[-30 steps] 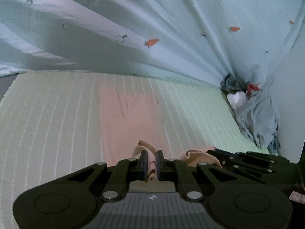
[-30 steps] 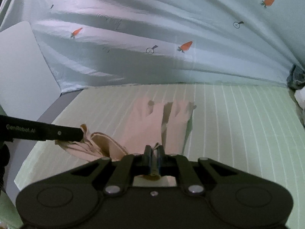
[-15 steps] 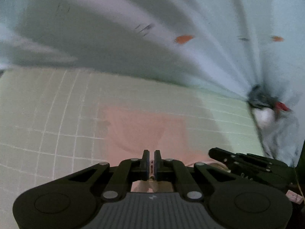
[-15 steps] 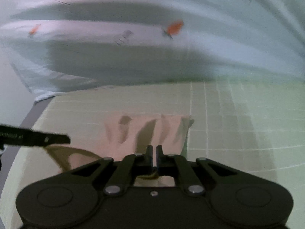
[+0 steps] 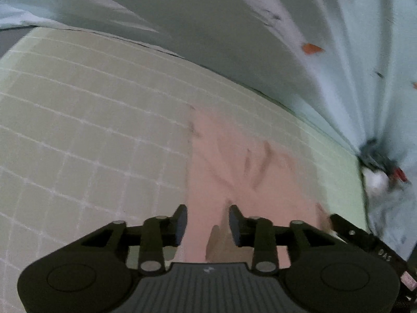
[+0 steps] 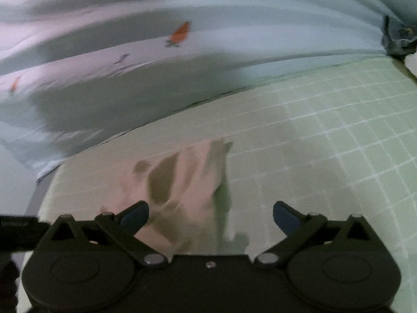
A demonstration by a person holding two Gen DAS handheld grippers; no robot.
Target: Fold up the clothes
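Pink cloth, the garment (image 5: 234,172), lies flat on the green gridded mat (image 5: 78,130) just ahead of both claws, its surface creased. The left gripper (image 5: 207,224) stands with fingers apart over its near edge, holding nothing; the right gripper (image 6: 211,216) gapes wider beside it. Blur hides whether layers are doubled, so how many folds remain cannot be judged. Beyond hangs a carrot-print sheet (image 6: 182,31).

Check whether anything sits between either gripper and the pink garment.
Nothing visible does. Both the left gripper and right gripper hang open right over the pink garment, which lies flat on the green mat.
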